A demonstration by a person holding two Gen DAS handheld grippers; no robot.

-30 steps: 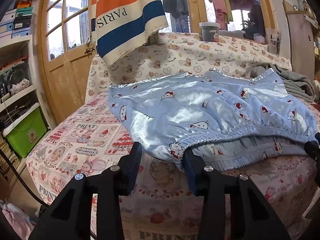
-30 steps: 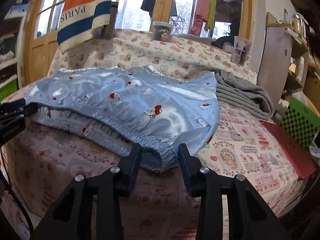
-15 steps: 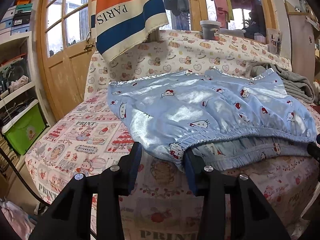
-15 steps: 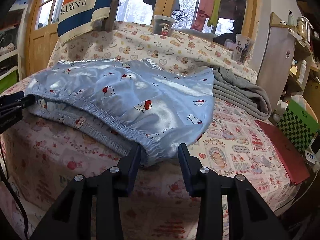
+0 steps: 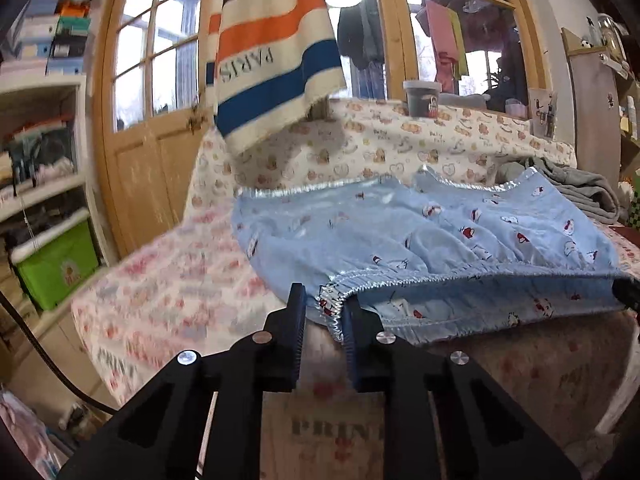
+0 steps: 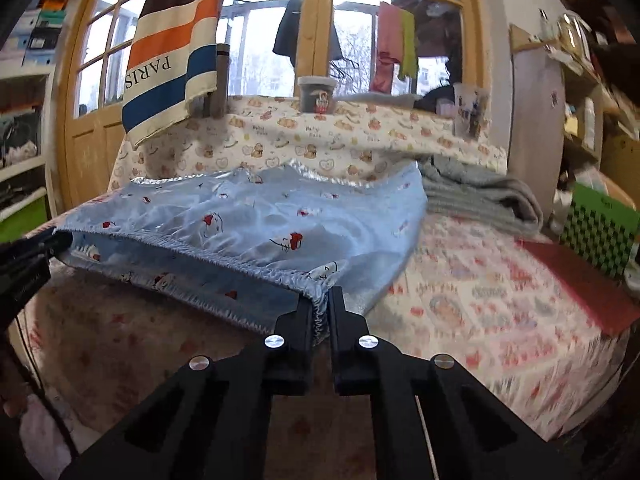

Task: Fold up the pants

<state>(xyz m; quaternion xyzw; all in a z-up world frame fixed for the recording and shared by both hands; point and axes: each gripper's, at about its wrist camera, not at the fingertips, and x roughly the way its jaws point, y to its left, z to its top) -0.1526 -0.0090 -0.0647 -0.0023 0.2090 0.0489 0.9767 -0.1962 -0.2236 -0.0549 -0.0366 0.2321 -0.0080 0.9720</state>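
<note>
Light blue satin pants (image 5: pixel 440 232) with a cat print lie across the patterned tablecloth (image 5: pixel 168 292), elastic waistband toward me. My left gripper (image 5: pixel 325 312) sits at the waistband's left corner. Its jaws are closing with the bunched elastic between them, and a small gap still shows beside the left finger. In the right wrist view the pants (image 6: pixel 248 224) stretch away to the left. My right gripper (image 6: pixel 320 308) is shut on the waistband's right corner. The waistband hangs taut between the two grippers, its front edge raised off the table.
A folded grey blanket (image 6: pixel 480 196) lies behind the pants on the right. A red book (image 6: pixel 580 280) and a green checkered box (image 6: pixel 600 224) sit at the table's right edge. A striped PARIS towel (image 5: pixel 272 60) hangs above the back left. A green bin (image 5: pixel 56 264) stands on left shelving.
Both grippers moved forward onto the waistband corners and their jaws narrowed. The right one has pinched the cloth. The waistband's front edge has come up and pulled straight.
</note>
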